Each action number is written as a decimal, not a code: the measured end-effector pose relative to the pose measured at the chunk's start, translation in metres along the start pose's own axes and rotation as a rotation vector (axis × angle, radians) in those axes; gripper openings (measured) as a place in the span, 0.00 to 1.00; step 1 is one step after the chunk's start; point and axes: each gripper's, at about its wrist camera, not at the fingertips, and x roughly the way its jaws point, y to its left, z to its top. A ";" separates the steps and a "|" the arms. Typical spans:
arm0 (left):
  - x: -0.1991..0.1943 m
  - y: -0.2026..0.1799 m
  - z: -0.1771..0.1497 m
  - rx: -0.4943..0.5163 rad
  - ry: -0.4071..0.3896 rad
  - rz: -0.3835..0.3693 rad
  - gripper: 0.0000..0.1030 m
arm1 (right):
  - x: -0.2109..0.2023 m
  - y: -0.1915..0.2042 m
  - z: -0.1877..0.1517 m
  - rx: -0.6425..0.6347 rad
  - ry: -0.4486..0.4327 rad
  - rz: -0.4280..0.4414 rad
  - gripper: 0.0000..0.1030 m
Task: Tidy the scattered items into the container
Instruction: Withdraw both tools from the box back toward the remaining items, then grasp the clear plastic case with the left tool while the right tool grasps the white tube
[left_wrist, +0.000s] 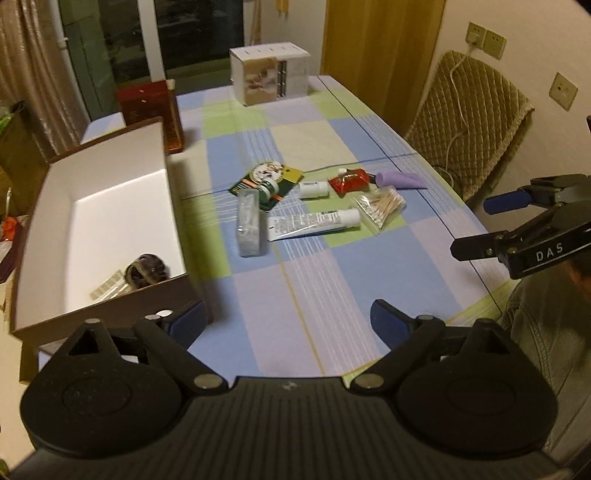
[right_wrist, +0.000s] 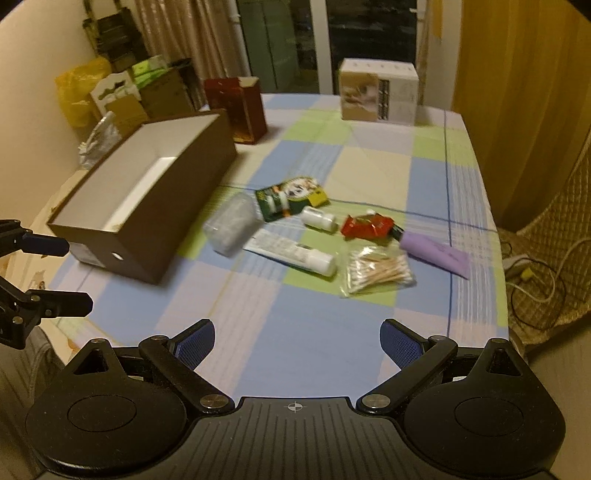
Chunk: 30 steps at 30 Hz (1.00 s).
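A brown box with a white inside (left_wrist: 110, 155) (right_wrist: 177, 206) stands on the table's left; a dark round item (left_wrist: 146, 269) and a striped packet (left_wrist: 110, 290) lie in it. Scattered mid-table are a clear plastic case (left_wrist: 249, 225) (right_wrist: 231, 225), green packet (left_wrist: 264, 179) (right_wrist: 291, 197), white tube (left_wrist: 314, 223) (right_wrist: 291, 251), small white bottle (left_wrist: 314, 189) (right_wrist: 319, 219), red packet (left_wrist: 349, 181) (right_wrist: 365, 226), purple tube (left_wrist: 400, 181) (right_wrist: 434, 251) and a bag of cotton swabs (left_wrist: 380, 206) (right_wrist: 380, 275). My left gripper (left_wrist: 286, 325) (right_wrist: 79, 275) is open beside the box's near end. My right gripper (right_wrist: 297, 345) (left_wrist: 471, 226) is open and empty, short of the items.
A white carton (left_wrist: 271, 77) (right_wrist: 378, 92) stands at the table's far end, a dark red box (left_wrist: 155, 110) (right_wrist: 236, 107) behind the brown box. A quilted chair (left_wrist: 469, 122) with a cable sits off the right edge. Bags and cartons (right_wrist: 110, 92) crowd the floor at left.
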 end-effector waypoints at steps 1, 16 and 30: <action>0.005 0.000 0.003 0.009 0.007 -0.003 0.90 | 0.004 -0.004 0.001 0.007 0.008 -0.006 0.98; 0.102 0.028 0.077 0.127 0.115 -0.084 0.70 | 0.076 -0.064 0.031 0.054 0.076 -0.059 0.98; 0.224 0.047 0.115 0.187 0.346 -0.056 0.44 | 0.135 -0.080 0.059 -0.207 0.097 0.032 0.98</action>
